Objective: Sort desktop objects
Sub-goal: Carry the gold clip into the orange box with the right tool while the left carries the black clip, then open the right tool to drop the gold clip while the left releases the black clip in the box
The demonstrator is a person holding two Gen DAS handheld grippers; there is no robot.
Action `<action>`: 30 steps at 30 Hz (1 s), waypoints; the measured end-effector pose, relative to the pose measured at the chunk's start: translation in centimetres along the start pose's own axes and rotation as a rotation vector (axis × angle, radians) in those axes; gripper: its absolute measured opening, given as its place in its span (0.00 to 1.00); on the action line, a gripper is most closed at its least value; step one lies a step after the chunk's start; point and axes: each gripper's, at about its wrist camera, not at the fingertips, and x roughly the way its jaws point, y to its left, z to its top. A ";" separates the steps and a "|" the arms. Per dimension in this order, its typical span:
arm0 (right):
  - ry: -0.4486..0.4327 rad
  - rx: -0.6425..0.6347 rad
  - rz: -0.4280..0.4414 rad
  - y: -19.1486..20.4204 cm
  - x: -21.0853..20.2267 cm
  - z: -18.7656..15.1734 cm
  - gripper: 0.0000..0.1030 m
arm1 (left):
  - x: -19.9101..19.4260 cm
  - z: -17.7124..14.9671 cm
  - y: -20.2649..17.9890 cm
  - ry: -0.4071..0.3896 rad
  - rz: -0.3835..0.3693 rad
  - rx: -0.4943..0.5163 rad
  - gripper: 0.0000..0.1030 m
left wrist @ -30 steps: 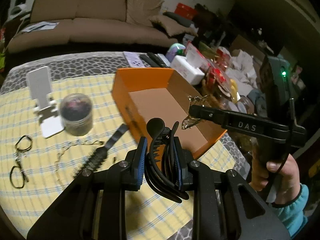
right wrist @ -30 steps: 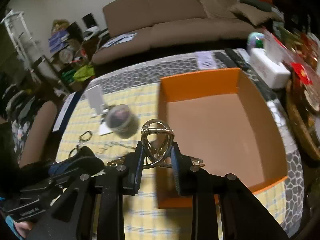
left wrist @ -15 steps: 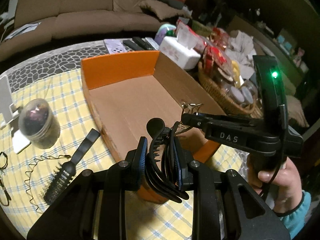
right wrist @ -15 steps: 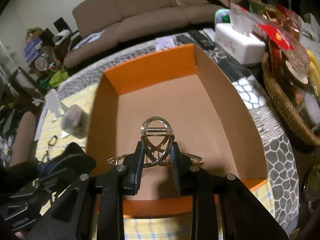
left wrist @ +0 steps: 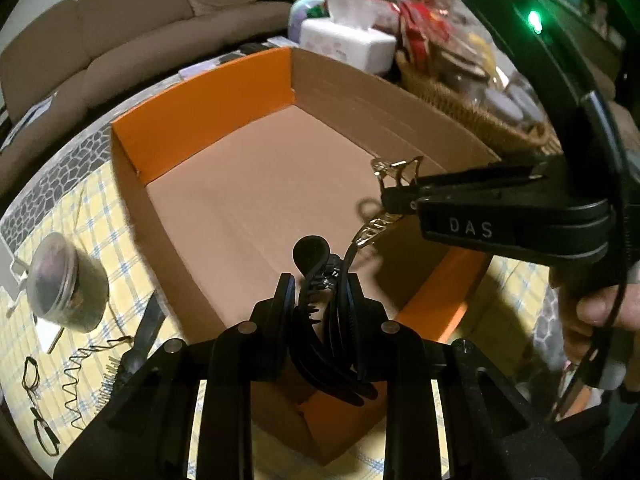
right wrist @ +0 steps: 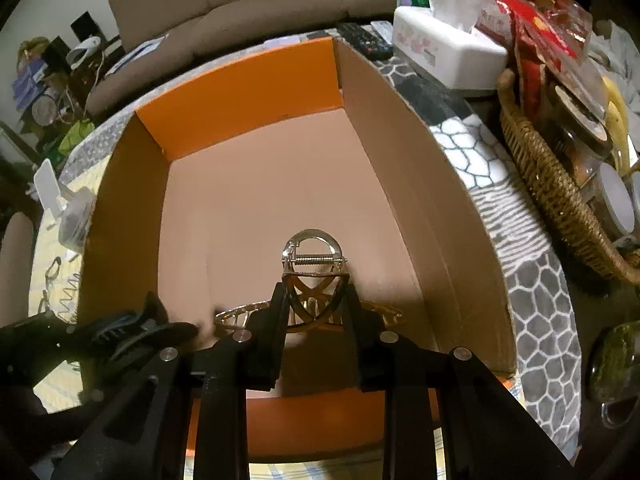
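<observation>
Both grippers hang over the orange cardboard box [right wrist: 240, 84], each with a hair clip, probably so that the clips can drop inside together. The left gripper [left wrist: 320, 292] has its fingers narrow, pressed on a black claw clip [left wrist: 320, 312] that stands between them above the near wall of the box. The right gripper [right wrist: 314, 300] is closed the same way on a gold metal claw clip [right wrist: 314, 268], low over the bare box floor.

Only the left view shows what waits on the yellow checked tablecloth [left wrist: 100, 200]: a round lidded jar [left wrist: 60, 280], a hairbrush [left wrist: 140, 340] and a thin coiled cord [left wrist: 86, 376], perhaps a necklace. The right view alone shows the spring of the gold clip.
</observation>
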 end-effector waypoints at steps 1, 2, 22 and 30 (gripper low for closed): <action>0.004 -0.004 -0.002 0.0 0.1 -0.1 0.25 | 0.2 0.0 -0.1 0.005 0.001 0.002 0.22; 0.008 -0.006 -0.003 0.1 0.2 -0.1 0.25 | 0.3 -0.1 -0.2 0.003 0.012 0.007 0.22; -0.054 0.000 -0.027 -0.1 -1.2 0.1 0.42 | -4.0 -0.6 3.3 -0.093 0.009 -0.121 0.56; -0.096 -0.013 -0.027 0.8 -2.6 0.2 0.58 | -6.5 -2.3 7.0 -0.130 0.017 -0.214 0.85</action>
